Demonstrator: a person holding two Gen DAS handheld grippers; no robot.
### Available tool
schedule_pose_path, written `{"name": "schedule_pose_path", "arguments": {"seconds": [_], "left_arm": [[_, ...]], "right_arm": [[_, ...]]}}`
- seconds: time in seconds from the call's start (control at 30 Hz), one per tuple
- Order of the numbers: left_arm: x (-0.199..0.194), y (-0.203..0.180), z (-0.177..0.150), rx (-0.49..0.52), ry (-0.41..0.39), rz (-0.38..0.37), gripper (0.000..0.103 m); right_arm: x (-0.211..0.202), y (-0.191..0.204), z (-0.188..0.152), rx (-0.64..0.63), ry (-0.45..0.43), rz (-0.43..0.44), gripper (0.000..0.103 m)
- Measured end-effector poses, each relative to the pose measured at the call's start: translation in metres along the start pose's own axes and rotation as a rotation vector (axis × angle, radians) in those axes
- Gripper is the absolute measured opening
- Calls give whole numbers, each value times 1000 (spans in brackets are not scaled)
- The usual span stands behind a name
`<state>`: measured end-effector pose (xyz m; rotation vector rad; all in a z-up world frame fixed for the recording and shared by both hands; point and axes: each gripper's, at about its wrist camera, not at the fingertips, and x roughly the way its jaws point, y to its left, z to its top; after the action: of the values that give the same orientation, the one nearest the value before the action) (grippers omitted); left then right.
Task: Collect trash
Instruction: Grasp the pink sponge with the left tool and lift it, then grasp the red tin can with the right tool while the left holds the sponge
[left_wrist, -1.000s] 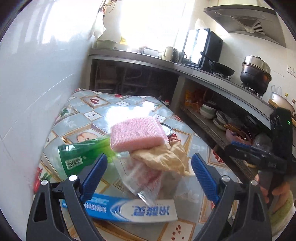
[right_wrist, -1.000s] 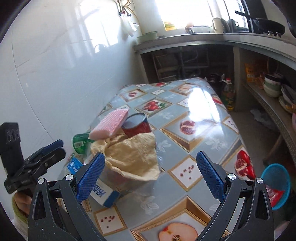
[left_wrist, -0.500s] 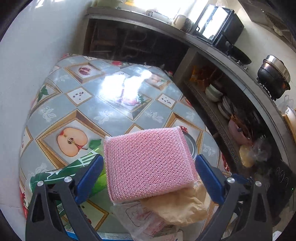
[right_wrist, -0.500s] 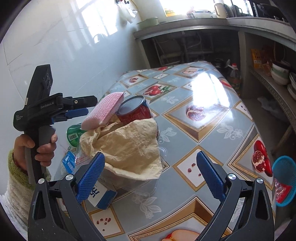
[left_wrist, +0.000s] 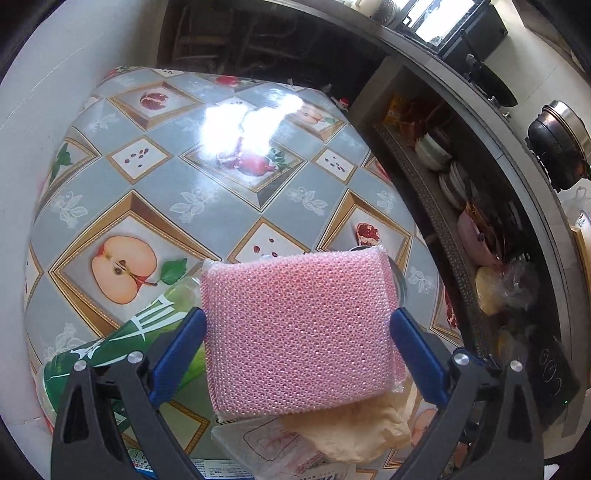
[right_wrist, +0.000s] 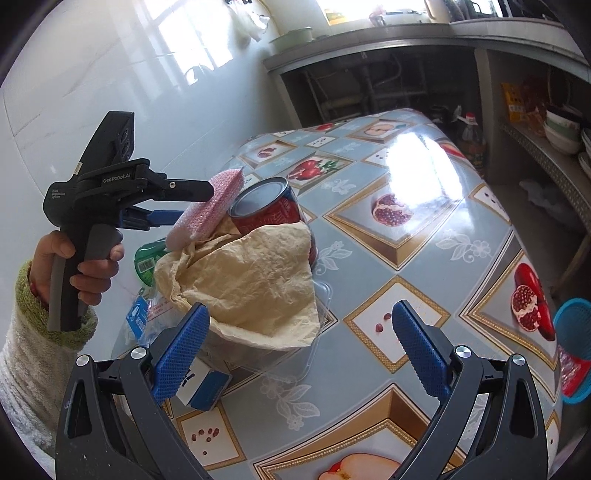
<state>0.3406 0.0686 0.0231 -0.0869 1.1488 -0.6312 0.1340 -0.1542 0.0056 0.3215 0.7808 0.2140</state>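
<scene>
A pink mesh sponge (left_wrist: 299, 332) lies atop a trash pile, leaning on a red can (right_wrist: 273, 218). My left gripper (left_wrist: 297, 347) is open with its blue fingers (left_wrist: 177, 350) on either side of the sponge, close to its edges. In the right wrist view the left gripper (right_wrist: 199, 206) straddles the sponge (right_wrist: 207, 218). Under it lie a crumpled tan paper (right_wrist: 243, 284), a clear plastic tray (right_wrist: 314, 350), a green bottle (left_wrist: 110, 350) and a blue-white box (right_wrist: 199, 384). My right gripper (right_wrist: 299, 354) is open and empty, just in front of the pile.
The table (right_wrist: 424, 236) has a fruit-patterned cloth and stands against a white wall (right_wrist: 92, 74). A blue basket (right_wrist: 572, 332) sits on the floor off its right edge. Kitchen shelves with bowls (left_wrist: 436, 155) and a counter run along the far side.
My left gripper has come down over the pile and closed in on the pink sponge, which now fills the gap between its fingers. My right gripper has barely moved.
</scene>
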Motion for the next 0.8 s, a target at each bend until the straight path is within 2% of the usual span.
{"name": "schedule_pose_path", "arguments": {"seconds": [0.2, 0.47, 0.67, 0.8], "left_arm": [[2, -4, 2, 14, 27, 3, 97], [-9, 10, -4, -76, -17, -81, 92], [-34, 19, -12, -142, -87, -142, 92], [-67, 21, -26, -179, -190, -185, 92]], "right_arm": [[2, -2, -1, 9, 8, 4, 95], [0, -2, -1, 9, 7, 2, 95], [-3, -3, 0, 11, 2, -1, 95], [-6, -1, 1, 1, -5, -10, 95]]}}
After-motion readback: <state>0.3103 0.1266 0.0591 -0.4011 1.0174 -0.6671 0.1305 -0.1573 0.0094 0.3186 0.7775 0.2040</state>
